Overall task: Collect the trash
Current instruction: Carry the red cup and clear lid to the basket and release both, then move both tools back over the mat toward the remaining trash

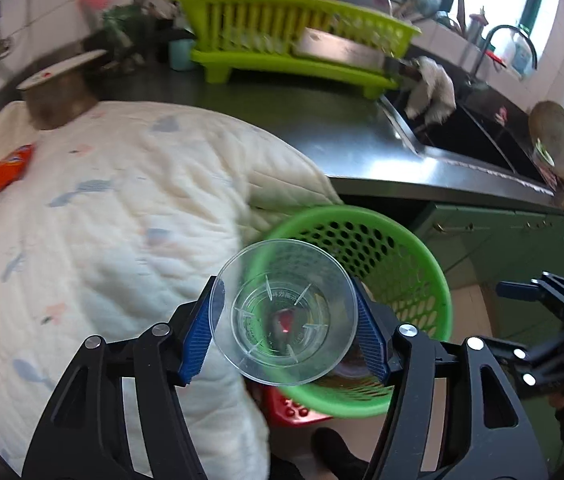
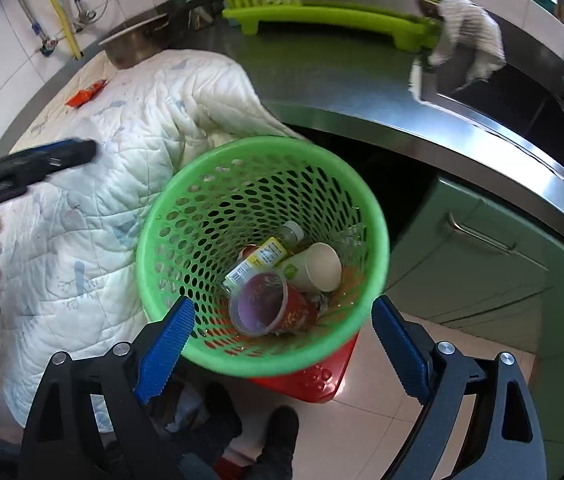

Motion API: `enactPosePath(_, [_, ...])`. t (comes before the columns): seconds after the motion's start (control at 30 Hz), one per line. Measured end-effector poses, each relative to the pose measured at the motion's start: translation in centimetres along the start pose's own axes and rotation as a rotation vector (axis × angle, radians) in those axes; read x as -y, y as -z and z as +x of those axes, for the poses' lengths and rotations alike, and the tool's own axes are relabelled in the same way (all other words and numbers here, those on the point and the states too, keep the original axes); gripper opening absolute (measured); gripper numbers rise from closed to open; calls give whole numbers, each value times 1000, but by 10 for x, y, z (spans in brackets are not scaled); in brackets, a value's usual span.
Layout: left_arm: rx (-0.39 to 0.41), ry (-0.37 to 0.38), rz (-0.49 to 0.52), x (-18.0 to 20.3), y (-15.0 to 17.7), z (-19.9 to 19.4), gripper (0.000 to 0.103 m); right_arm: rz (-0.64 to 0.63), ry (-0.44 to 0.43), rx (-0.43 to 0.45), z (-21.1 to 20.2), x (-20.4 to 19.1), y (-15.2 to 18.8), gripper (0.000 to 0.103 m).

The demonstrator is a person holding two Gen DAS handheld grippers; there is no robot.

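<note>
The left gripper (image 1: 284, 320) has its blue fingers (image 1: 196, 344) clamped on a clear plastic cup (image 1: 284, 312), mouth toward the camera, held just above the near rim of the green perforated wastebasket (image 1: 414, 264). The right gripper (image 2: 282, 340) hangs over the same basket with fingers apart and nothing between them. Inside lie a paper cup (image 2: 316, 266), a small bottle (image 2: 260, 256) and a red tub (image 2: 274, 306). To drop well, I judge the cup should be carried further over the opening, clear of the rim, then released so it falls in rather than bouncing onto the quilted cloth (image 1: 94, 216). An orange wrapper (image 1: 9, 168) waits on the table.
</note>
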State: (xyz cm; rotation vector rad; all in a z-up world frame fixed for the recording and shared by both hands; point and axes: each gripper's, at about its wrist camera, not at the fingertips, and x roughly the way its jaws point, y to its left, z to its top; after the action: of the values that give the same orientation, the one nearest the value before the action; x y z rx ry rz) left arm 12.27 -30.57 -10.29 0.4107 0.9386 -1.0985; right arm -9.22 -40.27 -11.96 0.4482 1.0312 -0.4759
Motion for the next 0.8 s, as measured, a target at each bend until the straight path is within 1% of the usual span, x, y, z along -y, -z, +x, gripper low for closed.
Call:
enactPosePath(0.07, [-13, 8, 11, 11, -2, 12, 65, 9, -5, 14, -11, 5, 6, 87])
enactPosePath(0.1, [-25, 5, 13, 16, -4, 19, 70, 12, -7, 20, -14, 7, 7, 87])
enactPosePath(0.17, [-40, 11, -1, 21, -6, 28, 76, 13, -6, 32, -22, 11, 11, 87])
enactPosePath(0.23, [-36, 13, -9, 23, -6, 30, 79, 13, -3, 40, -26, 13, 13, 87])
enactPosePath(0.27, [-36, 11, -17, 23, -6, 30, 83, 17, -2, 44, -28, 15, 13, 87])
enactPosePath(0.3, [-36, 11, -23, 21, -5, 28, 85, 19, -3, 45, -29, 16, 14, 87])
enactPosePath(0.43, [-10, -10, -44, 12, -2, 12, 85, 14, -11, 56, -31, 15, 10, 87])
enactPosePath(0.57, [26, -64, -78, -6, 4, -14, 87, -17, -30, 70, -30, 3, 1, 88])
enactPosePath(0.67, [50, -98, -107, -22, 10, -31, 87, -59, -48, 80, -26, -12, -10, 88])
enactPosePath(0.8, [87, -162, -162, -52, 23, -61, 89, -126, -80, 90, -20, -41, -26, 88])
